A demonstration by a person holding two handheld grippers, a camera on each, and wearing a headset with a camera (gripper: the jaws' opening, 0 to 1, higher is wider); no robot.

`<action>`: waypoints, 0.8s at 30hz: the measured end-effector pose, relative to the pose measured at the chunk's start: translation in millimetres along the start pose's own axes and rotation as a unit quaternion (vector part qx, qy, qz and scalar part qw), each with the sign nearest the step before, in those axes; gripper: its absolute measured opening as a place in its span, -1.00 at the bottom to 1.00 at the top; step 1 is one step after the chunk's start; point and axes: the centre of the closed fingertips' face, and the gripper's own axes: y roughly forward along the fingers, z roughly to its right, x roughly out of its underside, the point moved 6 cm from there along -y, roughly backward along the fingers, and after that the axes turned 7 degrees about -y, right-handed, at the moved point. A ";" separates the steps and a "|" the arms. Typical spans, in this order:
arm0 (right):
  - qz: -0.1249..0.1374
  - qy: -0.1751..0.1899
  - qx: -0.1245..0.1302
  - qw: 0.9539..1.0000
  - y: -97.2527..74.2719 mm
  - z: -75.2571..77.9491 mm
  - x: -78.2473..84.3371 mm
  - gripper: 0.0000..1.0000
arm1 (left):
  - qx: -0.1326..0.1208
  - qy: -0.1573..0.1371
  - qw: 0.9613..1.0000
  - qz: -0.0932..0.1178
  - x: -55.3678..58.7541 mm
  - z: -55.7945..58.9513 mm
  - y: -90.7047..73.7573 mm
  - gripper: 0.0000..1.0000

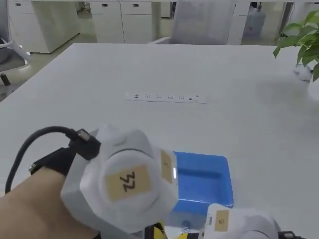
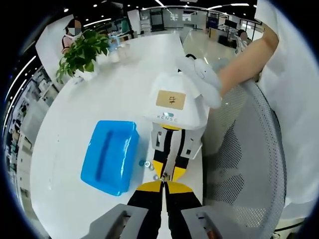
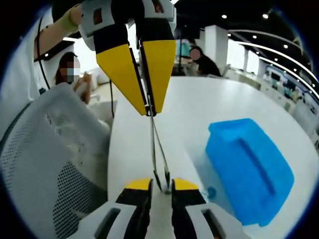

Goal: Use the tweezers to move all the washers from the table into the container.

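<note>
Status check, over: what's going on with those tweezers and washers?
Left tongs shut on tweezers. Right tongs straddle their tips, grip unclear. Washers on table beside blue container. Nothing blocking.

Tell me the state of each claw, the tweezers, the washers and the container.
Left claw: shut on the tweezers.
Right claw: jaws around the tweezers' tip end, grip unclear.
Tweezers: held, spanning both claws.
Washers: loose on the table beside the container.
Container: blue, resting on the table.

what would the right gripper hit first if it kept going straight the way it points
Likely the left gripper, which faces it head on along the tweezers; depth is unclear.
</note>
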 end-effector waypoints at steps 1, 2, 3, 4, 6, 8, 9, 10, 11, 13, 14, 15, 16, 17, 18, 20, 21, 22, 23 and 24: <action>0.003 0.000 -0.001 1.000 -1.5 -0.5 -1.8 -0.65 | 0.001 0.002 1.000 -0.001 -0.1 -0.5 0.0 -1.00; 0.010 -0.007 0.000 1.000 -4.4 -1.3 -5.9 -0.63 | 0.006 0.005 1.000 -0.001 -0.5 -0.7 0.2 -1.00; 0.020 -0.023 0.002 1.000 -6.6 -0.6 -10.5 -0.66 | 0.011 0.007 1.000 -0.001 -0.8 -0.7 0.5 -1.00; 0.028 -0.029 0.006 0.999 -10.9 0.1 -16.0 -0.71 | 0.014 0.010 1.000 -0.002 -1.3 -0.8 0.9 -1.00; 0.038 -0.019 0.011 0.999 -15.5 3.3 -23.1 -0.70 | 0.020 0.017 1.000 -0.004 -2.0 -0.7 1.7 -1.00; 0.038 -0.017 0.008 0.999 -16.1 5.6 -24.6 -0.78 | 0.022 0.022 1.000 -0.001 -3.5 -1.2 3.0 -1.00; 0.021 -0.033 -0.028 0.999 -15.0 -0.3 -20.7 -0.92 | 0.019 0.020 1.000 0.002 -4.0 -2.4 3.8 -1.00; 0.032 -0.028 -0.001 0.999 -14.1 4.9 -22.5 -0.93 | 0.019 0.014 1.000 -0.001 -3.0 -3.2 4.9 -1.00; 0.031 -0.028 -0.002 0.999 -13.5 4.9 -22.4 -0.93 | 0.014 0.008 1.000 0.000 -1.3 -5.6 5.6 -1.00; 0.026 -0.019 -0.002 0.999 -13.7 6.4 -22.9 -0.94 | 0.013 -0.040 0.999 0.018 3.6 -7.9 7.4 -1.00; 0.024 -0.018 -0.001 1.000 -14.1 6.5 -22.8 -0.95 | 0.007 -0.061 0.998 0.028 8.4 -9.7 6.7 -1.00; 0.022 -0.013 0.000 1.000 -14.5 6.1 -22.4 -0.95 | 0.004 -0.070 0.997 0.034 11.3 -9.8 5.8 -1.00; 0.022 -0.007 0.000 1.000 -15.0 5.7 -22.1 -0.95 | -0.007 -0.086 0.995 0.050 15.9 -9.6 3.2 -1.00; 0.021 -0.002 0.002 1.000 -15.5 5.2 -21.6 -0.95 | -0.010 -0.100 0.993 0.063 19.3 -7.7 1.1 -1.00; 0.020 0.004 0.004 1.000 -16.4 4.9 -20.9 -0.95 | -0.012 -0.114 0.991 0.072 22.2 -6.2 -0.4 -1.00; 0.021 0.029 0.013 0.999 -20.4 5.9 -17.8 -0.95 | -0.031 -0.153 0.982 0.107 31.5 -2.7 -4.2 -0.92; 0.024 0.051 0.020 0.998 -22.8 6.9 -15.4 -0.95 | -0.037 -0.181 0.975 0.126 37.1 0.5 -5.8 -0.87; 0.028 0.058 0.025 0.998 -24.4 8.4 -13.6 -0.95 | -0.041 -0.200 0.969 0.142 40.8 3.2 -6.5 -0.84; 0.030 0.062 0.026 0.997 -25.8 9.1 -11.9 -0.95 | -0.051 -0.224 0.958 0.170 44.5 6.6 -7.3 -0.82; 0.032 0.067 0.026 0.997 -27.7 9.2 -9.5 -0.95 | -0.059 -0.240 0.950 0.191 46.2 8.6 -7.7 -0.76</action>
